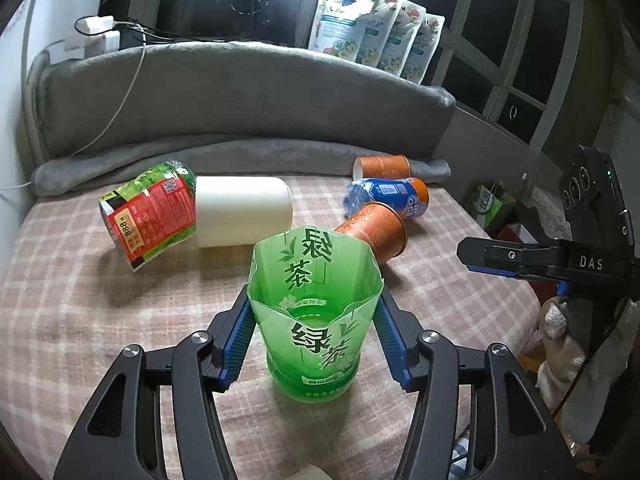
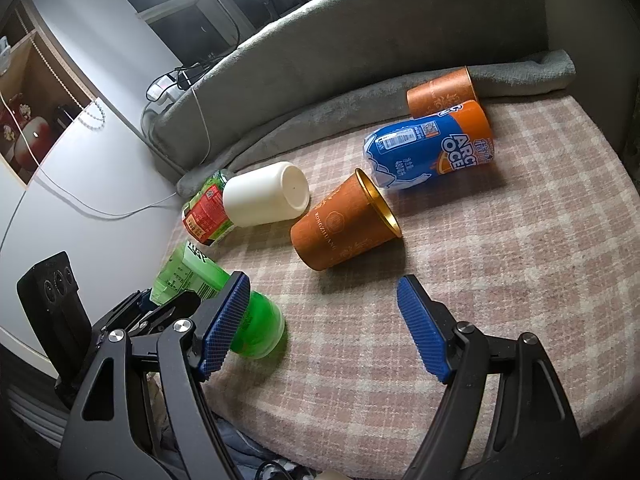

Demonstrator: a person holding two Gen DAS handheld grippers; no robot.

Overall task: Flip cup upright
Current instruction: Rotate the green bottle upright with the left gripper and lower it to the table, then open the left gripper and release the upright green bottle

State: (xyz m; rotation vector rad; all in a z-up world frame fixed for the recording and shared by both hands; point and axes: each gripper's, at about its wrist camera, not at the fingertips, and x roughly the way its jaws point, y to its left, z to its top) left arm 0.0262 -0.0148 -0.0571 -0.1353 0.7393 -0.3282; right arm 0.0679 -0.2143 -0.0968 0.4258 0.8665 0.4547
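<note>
Nearest us, our left hand-held gripper pinches the green cup between its blue pads, mouth up, base on the checked bed cover. We judge this cup righted, so release comes next. Our right hand-held gripper is spread and empty, with the orange cup lying on its side farther off, a likely next target.

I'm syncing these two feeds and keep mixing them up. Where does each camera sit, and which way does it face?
Left wrist: on the left hand-held gripper, facing the headboard; its fingers flank the green cup; the right unit shows at the frame's right edge.
Right wrist: on the right hand-held gripper, open, facing the lying orange cup.
Shared: green cup, orange cup, white cup.
</note>
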